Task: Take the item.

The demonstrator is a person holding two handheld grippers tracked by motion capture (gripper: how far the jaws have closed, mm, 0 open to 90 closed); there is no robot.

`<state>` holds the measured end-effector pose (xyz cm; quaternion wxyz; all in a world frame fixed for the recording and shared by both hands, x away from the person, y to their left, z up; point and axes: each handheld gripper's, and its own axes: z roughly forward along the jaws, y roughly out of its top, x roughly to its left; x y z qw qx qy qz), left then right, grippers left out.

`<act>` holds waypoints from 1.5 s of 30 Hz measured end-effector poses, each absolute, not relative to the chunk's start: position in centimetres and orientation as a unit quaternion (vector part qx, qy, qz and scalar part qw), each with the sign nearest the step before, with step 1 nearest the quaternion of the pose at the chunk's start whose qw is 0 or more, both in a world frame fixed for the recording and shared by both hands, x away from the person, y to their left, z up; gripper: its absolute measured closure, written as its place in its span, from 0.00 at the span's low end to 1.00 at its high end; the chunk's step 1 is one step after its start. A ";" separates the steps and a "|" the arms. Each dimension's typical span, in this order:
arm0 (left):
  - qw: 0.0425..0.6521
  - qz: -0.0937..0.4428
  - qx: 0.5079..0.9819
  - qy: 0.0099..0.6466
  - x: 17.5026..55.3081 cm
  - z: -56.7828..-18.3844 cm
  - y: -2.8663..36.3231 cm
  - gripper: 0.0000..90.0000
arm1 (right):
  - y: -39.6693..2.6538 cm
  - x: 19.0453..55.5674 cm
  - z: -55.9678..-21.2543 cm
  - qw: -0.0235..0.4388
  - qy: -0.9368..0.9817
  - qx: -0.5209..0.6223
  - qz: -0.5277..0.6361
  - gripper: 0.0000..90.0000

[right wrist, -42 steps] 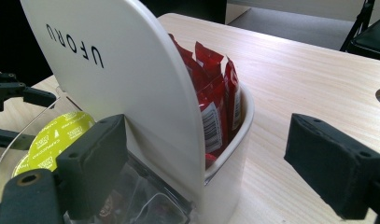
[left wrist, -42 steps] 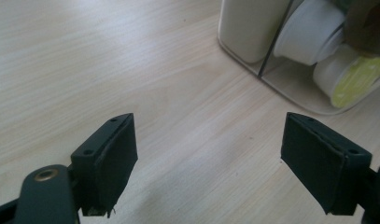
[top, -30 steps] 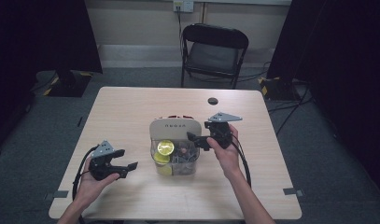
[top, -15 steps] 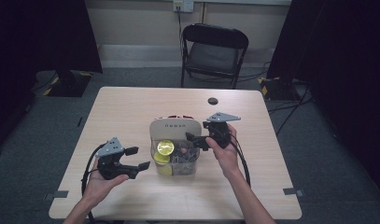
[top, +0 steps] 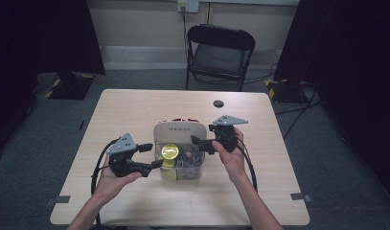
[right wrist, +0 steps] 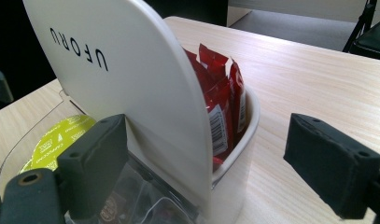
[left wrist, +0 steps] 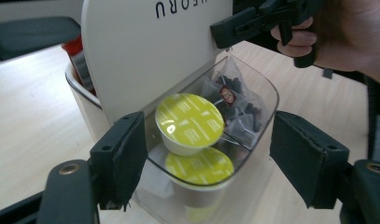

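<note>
A white organiser (top: 179,129) marked UFORU stands mid-table with a clear front bin (left wrist: 260,93). The bin holds two yellow-lidded capsules (left wrist: 190,120) (top: 169,152) and dark tea bags (left wrist: 234,105). Red sachets (right wrist: 220,100) fill the pocket behind its white upright panel (right wrist: 131,70). My left gripper (top: 152,156) (left wrist: 208,144) sits at the bin's left side. Its jaws have just been closing; they straddle the bin's end and the capsules without pressing. My right gripper (top: 200,139) (right wrist: 215,158) stands open astride the panel's right edge.
A small black round disc (top: 218,103) lies on the wooden table (top: 259,191) behind the organiser. A black folding chair (top: 221,48) stands beyond the far edge. Cables trail from both grippers toward the near edge.
My left gripper has come up off the table and moved right, up to the clear bin, with its jaws narrower. The right gripper has kept still.
</note>
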<state>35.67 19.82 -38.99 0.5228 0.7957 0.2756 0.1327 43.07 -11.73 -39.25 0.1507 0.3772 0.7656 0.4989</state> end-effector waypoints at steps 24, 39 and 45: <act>0.506 0.099 0.811 0.275 38.1 -40.1 17.3 0.34 | -11.8 43.1 -39.3 0.146 0.767 0.377 0.499 0.14; 0.497 0.104 0.813 0.284 38.6 -41.1 16.9 0.34 | -11.8 43.2 -39.4 0.145 0.767 0.377 0.499 0.14; 0.493 0.099 0.818 0.281 38.7 -41.5 16.3 0.35 | -11.9 43.2 -39.4 0.144 0.767 0.376 0.500 0.14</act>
